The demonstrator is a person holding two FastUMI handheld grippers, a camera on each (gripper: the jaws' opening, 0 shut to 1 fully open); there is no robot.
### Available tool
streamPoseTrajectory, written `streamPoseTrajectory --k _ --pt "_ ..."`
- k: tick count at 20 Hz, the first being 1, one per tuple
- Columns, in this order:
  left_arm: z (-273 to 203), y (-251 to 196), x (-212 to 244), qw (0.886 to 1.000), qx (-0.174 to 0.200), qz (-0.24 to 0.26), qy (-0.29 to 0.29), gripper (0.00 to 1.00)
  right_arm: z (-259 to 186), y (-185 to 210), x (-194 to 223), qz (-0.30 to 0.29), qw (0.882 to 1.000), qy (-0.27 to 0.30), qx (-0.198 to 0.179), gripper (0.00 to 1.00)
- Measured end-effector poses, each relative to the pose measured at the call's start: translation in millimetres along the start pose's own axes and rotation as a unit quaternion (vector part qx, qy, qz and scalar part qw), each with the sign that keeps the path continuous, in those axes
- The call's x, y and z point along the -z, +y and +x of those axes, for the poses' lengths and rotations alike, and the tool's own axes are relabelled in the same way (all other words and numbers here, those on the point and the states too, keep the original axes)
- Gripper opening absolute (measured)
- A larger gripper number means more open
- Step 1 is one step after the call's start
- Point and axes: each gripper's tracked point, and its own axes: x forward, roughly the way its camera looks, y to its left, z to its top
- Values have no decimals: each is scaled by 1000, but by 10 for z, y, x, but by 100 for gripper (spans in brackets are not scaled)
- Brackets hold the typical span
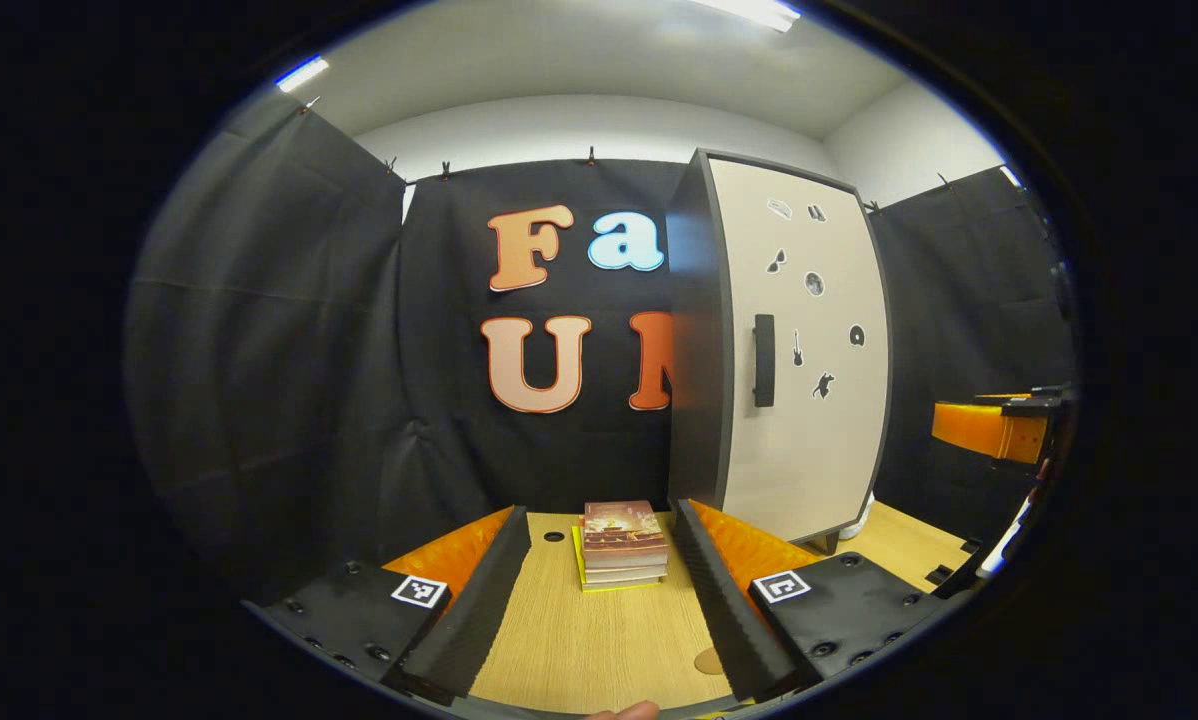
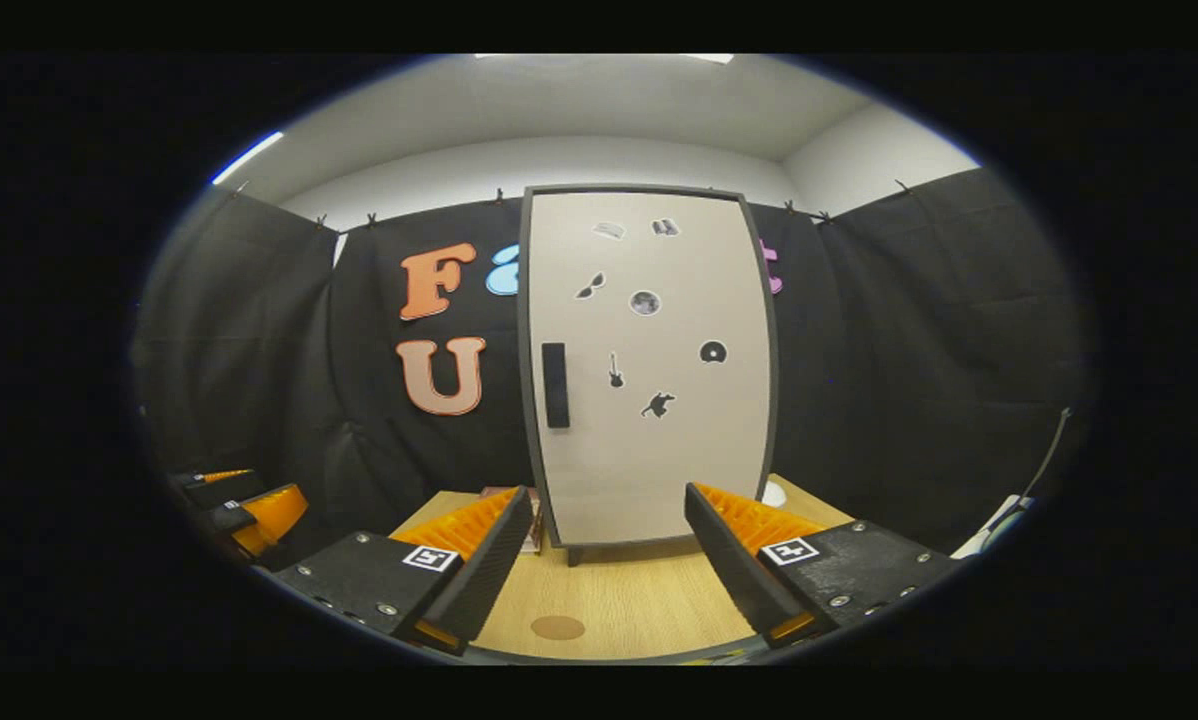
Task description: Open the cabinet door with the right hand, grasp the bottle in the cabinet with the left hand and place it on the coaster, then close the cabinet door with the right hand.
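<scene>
Holding both tools above the desk [image 2: 649, 590], we see each one spread wide with nothing between its fingers. Our left tool [image 1: 599, 590] points over a small stack of books [image 1: 622, 545] that lies flat on the wood between its fingers' lines, just left of the cabinet [image 1: 694, 330]. Our right tool [image 2: 607, 560] faces the cabinet door [image 2: 659, 460] squarely; the door is closed, with a dark vertical handle [image 2: 555, 384] near its left edge and several small stickers [image 2: 644, 302] scattered across the pale panel. We cannot see the bottle, since the closed door hides the cabinet's inside. A round brown coaster [image 2: 557, 627] lies on the desk in front of the cabinet, near our right tool's left finger. Black cloth [image 2: 919, 350] hangs behind and beside the cabinet.
</scene>
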Motion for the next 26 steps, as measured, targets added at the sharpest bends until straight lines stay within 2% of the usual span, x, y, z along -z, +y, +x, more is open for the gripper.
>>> streamPoseTrajectory --k 5,9,15,21,23,24,25,26 --pt "124 350 131 1000 -18 -17 18 95 472 283 -157 -3 1000 -10 -7 95" --pt "289 521 244 998 -43 -20 31 96 1023 414 -305 -10 999 -19 -25 95" --pt "669 714 409 995 -88 -15 52 95 1959 481 -537 -6 999 -29 -44 95" --pt "979 805 736 989 -115 -25 92 95 2635 521 -507 -13 998 -23 -51 94" --pt "1036 886 746 987 -126 -31 91 95 2796 527 -478 -14 998 -20 -49 88" --pt "1061 923 744 987 -132 -31 91 95 2831 542 -473 -16 998 -17 -50 91" --pt "1079 964 761 986 -137 -32 90 95 2874 546 -468 -17 998 -17 -49 80" --pt "1101 987 765 986 -140 -32 90 95 2906 567 -474 -19 998 -19 -51 76"
